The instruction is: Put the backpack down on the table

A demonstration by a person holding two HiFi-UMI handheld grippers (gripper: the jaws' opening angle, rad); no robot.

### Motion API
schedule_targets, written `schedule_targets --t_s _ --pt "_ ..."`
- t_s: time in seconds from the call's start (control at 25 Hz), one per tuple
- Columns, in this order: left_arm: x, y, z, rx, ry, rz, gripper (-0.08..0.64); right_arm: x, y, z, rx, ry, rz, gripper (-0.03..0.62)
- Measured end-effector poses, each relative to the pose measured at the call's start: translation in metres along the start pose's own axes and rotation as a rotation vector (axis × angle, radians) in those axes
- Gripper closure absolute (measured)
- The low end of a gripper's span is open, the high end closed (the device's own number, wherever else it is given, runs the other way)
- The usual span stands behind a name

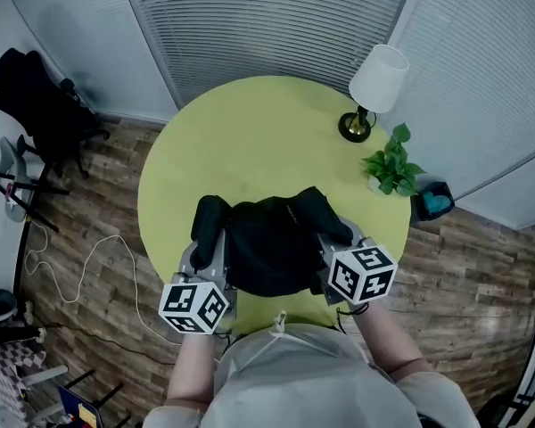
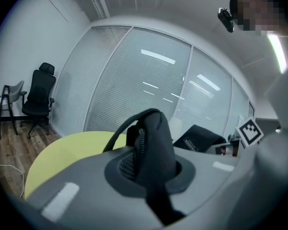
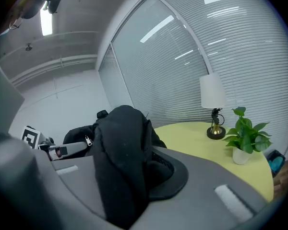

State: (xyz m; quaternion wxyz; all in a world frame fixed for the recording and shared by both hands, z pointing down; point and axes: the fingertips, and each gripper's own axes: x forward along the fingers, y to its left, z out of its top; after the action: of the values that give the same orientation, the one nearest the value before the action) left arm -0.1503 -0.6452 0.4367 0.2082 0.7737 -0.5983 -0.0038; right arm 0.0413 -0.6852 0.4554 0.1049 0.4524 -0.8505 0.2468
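Note:
A black backpack (image 1: 269,243) hangs between my two grippers over the near part of the round yellow-green table (image 1: 259,132). I cannot tell whether its bottom touches the tabletop. My left gripper (image 1: 207,243) holds its left side; in the left gripper view the gripper (image 2: 151,169) is shut on a padded black strap (image 2: 152,143). My right gripper (image 1: 334,239) holds the right side; in the right gripper view the gripper (image 3: 125,176) is shut on a thick fold of black fabric (image 3: 120,147). The fabric hides both pairs of fingertips.
A white-shaded lamp (image 1: 374,87) and a small potted plant (image 1: 390,163) stand at the table's far right edge. A black office chair (image 1: 36,96) is on the wood floor at left, with a white cable (image 1: 80,266) nearby. Blind-covered glass walls curve behind.

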Motion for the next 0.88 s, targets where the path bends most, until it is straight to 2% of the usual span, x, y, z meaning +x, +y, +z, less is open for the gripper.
schedule_targets --t_s 0.28,0.44,0.6,0.76,0.88 --pt "0.052 0.015 -0.004 0.028 0.026 0.014 0.532 0.046 -0.031 0.012 -0.017 0.013 0.008 0.562" --pt "0.071 0.023 -0.017 0.035 0.06 0.027 0.531 0.065 -0.044 0.006 -0.035 0.018 -0.001 0.561" --pt "0.076 0.025 -0.039 0.035 0.096 0.031 0.53 0.075 -0.055 -0.013 -0.049 0.029 -0.023 0.557" --pt "0.077 0.021 -0.042 0.072 0.072 -0.005 0.529 0.074 -0.061 -0.02 -0.04 -0.004 -0.038 0.554" --pt "0.076 0.021 -0.045 0.069 0.068 -0.009 0.528 0.07 -0.062 -0.024 -0.037 -0.017 -0.05 0.549"
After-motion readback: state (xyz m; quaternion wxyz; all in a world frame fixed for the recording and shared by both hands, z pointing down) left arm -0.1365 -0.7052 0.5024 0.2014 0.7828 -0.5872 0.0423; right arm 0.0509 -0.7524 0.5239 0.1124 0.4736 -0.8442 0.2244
